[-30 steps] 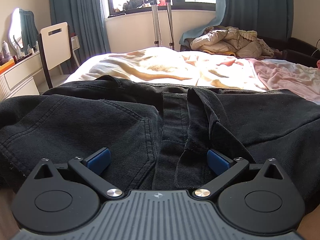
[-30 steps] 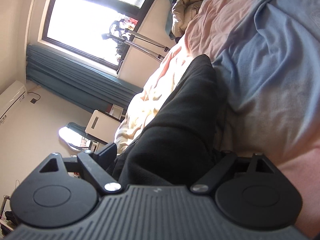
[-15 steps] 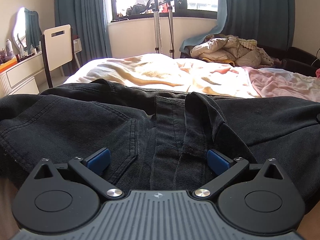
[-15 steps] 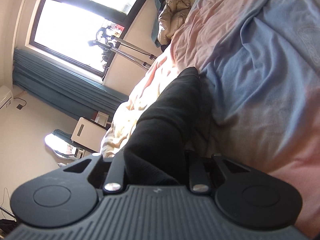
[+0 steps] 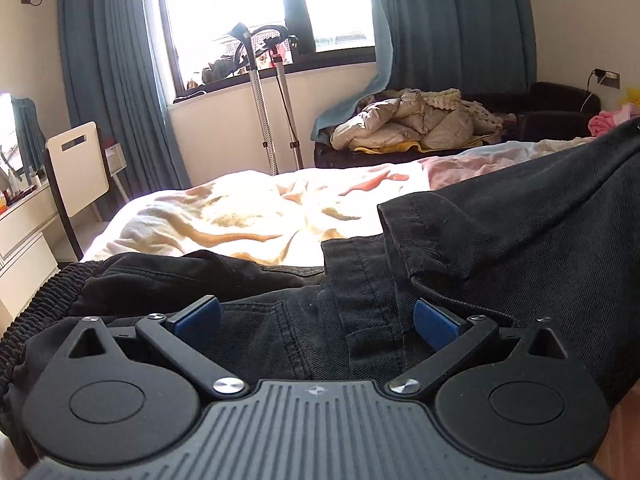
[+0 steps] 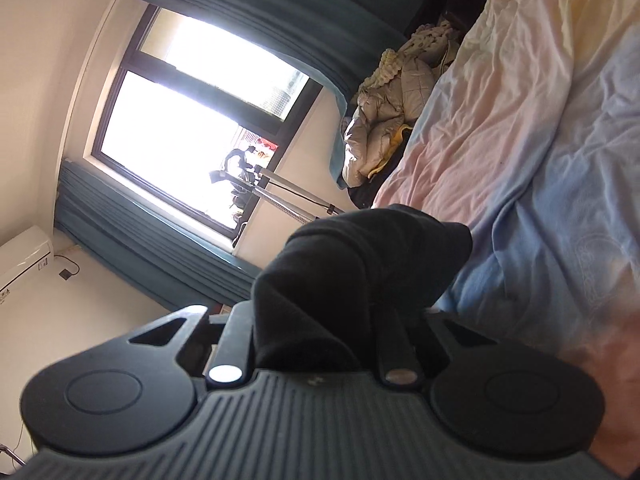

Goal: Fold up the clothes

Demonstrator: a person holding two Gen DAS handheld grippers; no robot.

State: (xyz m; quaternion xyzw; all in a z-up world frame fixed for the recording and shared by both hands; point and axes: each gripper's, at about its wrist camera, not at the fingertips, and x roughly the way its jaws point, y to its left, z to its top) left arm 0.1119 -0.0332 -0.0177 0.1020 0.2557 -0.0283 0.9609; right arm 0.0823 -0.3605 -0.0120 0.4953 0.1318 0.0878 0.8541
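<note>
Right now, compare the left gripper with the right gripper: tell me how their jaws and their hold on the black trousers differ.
The left gripper stands with its jaws wide apart, blue pads clear on either side of the black trousers; the right gripper has its jaws drawn in and clamped on a bunched fold of them. The left looks along the bed roughly upright; the right is rolled onto its side. Both have the same trousers between their fingers.

No readable text, brand, number or sign anywhere in either view. Only a small embossed emblem, no letters, on the ribbed body of the left gripper, and a dark label on the air conditioner in the right wrist view, too small and blurred to make out
</note>
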